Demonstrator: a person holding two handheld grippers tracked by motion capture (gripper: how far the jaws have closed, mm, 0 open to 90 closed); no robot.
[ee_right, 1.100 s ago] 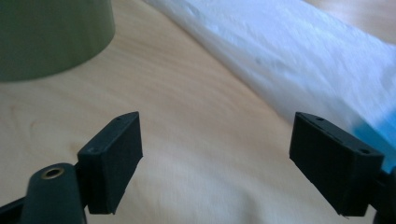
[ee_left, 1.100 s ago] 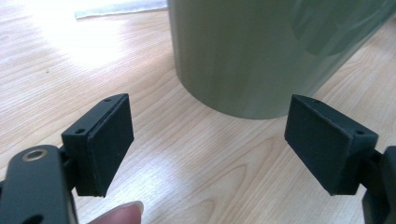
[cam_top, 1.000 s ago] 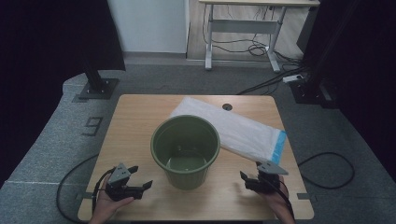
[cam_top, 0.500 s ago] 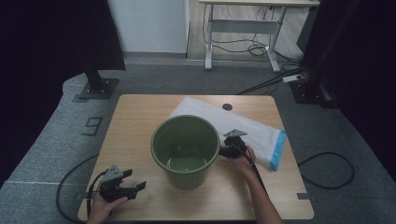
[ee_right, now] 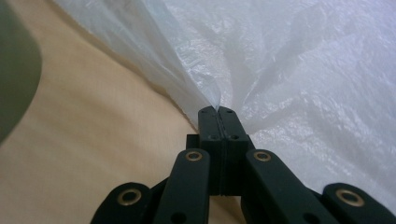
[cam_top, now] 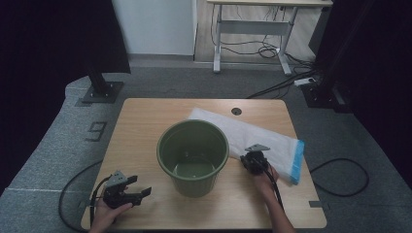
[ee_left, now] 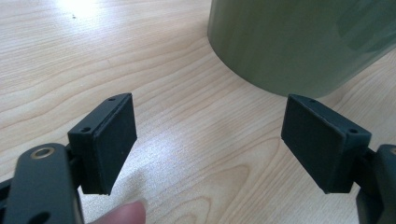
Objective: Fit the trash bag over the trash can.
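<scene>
The right gripper (ee_right: pixel 218 111) is pinching the white plastic bag's (ee_right: pixel 299 70) near edge (jaws just closed). Lifting slowly should avoid tearing. The left gripper (ee_left: pixel 210 144) is waiting, jaws apart, beside the green bucket (cam_top: pixel 193 156).

Numeral "9" on floor mat (cam_top: pixel 97 130)

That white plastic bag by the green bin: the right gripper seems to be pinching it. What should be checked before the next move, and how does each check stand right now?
1. Right gripper shut on the white bag: ok. Its jaws have just been closing and now meet on a pinch of the film at the bag's near edge.
2. How many layers of film are caught: cannot tell.
3. Left gripper free to help: ok, jaws wide open over bare table, nothing between them.
4. Green bin upright, mouth open: ok.
5. Inside of bin free for the bag: ok, it looks empty.
6. Rest of bag lying loose, not trapped: ok, it lies flat beside the bin.
</scene>
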